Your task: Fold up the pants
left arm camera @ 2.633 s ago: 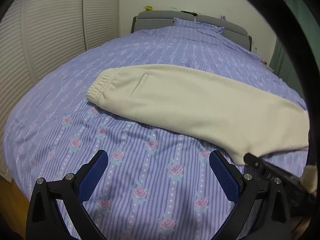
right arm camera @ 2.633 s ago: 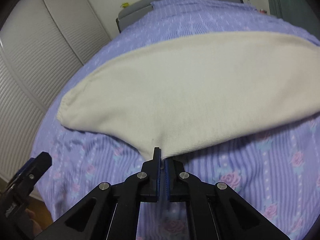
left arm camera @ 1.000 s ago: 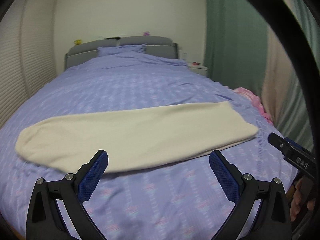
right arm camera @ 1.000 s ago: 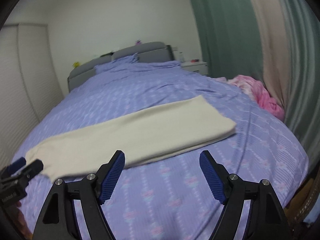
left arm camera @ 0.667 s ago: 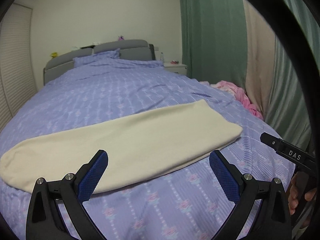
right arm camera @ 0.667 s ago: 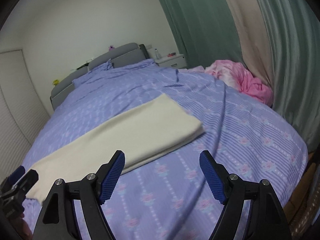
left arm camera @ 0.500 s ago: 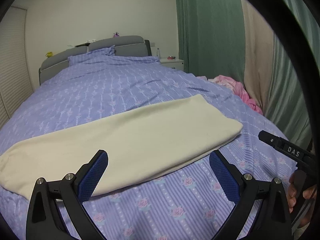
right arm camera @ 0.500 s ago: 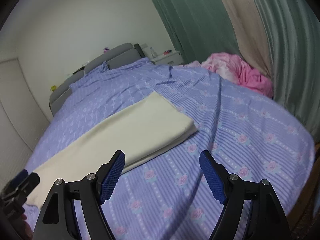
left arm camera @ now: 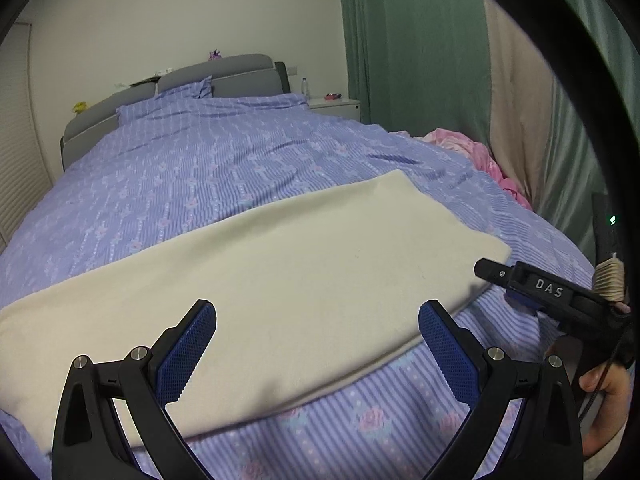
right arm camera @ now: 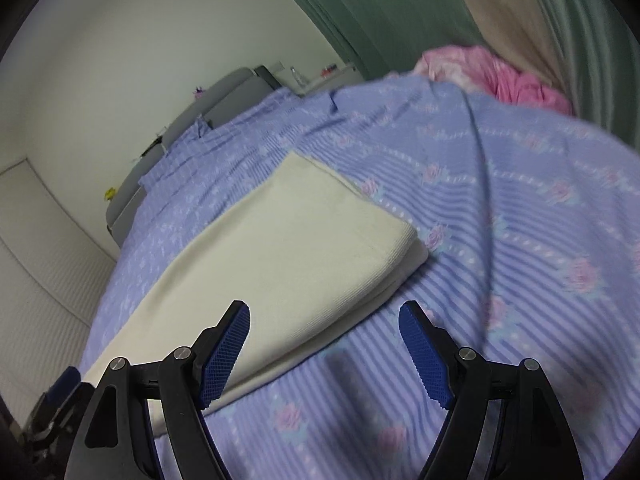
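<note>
The cream pants (left arm camera: 280, 272) lie folded lengthwise as one long strip across the purple floral bedspread (left arm camera: 224, 160). My left gripper (left arm camera: 318, 344) is open and empty, hovering over the near edge of the pants' middle. My right gripper (right arm camera: 324, 344) is open and empty, just short of the pants' right end (right arm camera: 304, 240), whose stacked edges show. The right gripper also shows in the left wrist view (left arm camera: 532, 288), beside that right end.
A grey headboard (left arm camera: 224, 72) and a pillow stand at the far end. A pink cloth heap (right arm camera: 500, 76) lies at the bed's right side by green and beige curtains (left arm camera: 420, 48). A white nightstand (left arm camera: 336, 106) stands at the back. A white slatted wardrobe (right arm camera: 36, 280) is left.
My right gripper let go of the pants' end and opened. Both grippers swung right and moved in closer to the pants, the right one towards the right end.
</note>
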